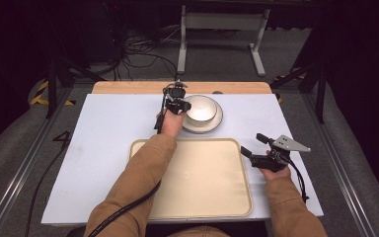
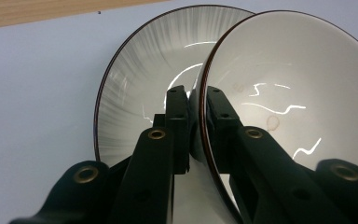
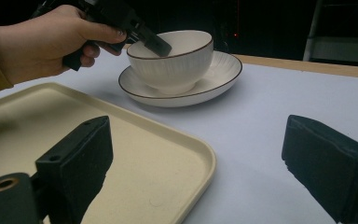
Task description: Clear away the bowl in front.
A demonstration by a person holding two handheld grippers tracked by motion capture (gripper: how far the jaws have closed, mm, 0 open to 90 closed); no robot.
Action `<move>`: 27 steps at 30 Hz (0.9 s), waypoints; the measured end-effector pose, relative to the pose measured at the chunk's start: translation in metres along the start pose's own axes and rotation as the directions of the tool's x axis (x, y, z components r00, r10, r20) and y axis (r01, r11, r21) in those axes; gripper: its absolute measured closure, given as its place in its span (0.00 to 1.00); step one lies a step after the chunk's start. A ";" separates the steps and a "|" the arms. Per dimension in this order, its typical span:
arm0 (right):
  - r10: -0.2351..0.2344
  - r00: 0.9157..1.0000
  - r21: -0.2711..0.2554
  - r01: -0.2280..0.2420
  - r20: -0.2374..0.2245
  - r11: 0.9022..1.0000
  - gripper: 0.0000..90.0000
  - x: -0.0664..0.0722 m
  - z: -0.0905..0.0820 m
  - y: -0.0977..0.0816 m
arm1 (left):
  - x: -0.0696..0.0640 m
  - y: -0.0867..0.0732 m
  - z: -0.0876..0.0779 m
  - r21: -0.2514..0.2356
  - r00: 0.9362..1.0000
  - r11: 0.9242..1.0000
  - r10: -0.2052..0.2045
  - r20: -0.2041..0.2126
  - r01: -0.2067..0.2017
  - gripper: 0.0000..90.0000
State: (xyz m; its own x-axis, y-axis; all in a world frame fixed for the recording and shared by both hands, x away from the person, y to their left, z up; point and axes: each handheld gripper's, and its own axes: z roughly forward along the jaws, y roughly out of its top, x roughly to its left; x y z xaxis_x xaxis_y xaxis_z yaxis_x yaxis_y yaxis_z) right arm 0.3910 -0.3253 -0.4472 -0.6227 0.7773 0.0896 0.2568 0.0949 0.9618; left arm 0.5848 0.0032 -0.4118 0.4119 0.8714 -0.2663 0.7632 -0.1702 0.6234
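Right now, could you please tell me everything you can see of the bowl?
The bowl is white and glossy, seemingly ceramic, with a thin dark rim and faint ribbing outside. It sits upright and empty on a matching plate at the table's far side, beyond the tray. The left gripper is clamped on its rim, one jaw inside, one outside.

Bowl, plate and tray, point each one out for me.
bowl (image 3: pixel 175 70), right gripper view, on its ribbed outer wall.
plate (image 3: pixel 223 65), right gripper view, on its bare inner rim.
tray (image 1: pixel 212 182), high view, on its bare floor.

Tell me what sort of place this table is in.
Probably a lab or recording rig, not a kitchen: dark surround, loose cables on the floor, metal frame rails beside the white table.
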 end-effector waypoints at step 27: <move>0.012 1.000 -0.008 -0.012 -0.006 1.000 0.10 -0.001 -0.001 0.000 | -0.017 0.019 -0.049 -0.027 0.994 0.993 0.112 -0.014 -0.113 0.91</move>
State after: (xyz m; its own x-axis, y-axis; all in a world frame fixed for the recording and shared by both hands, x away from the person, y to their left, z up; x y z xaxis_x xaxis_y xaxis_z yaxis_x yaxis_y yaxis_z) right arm 0.3907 -0.3264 -0.4466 -0.6240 0.7747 0.1026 0.2580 0.0803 0.9628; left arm 0.5680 0.0078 -0.3591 0.4881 0.8531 -0.1845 0.6983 -0.2549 0.6689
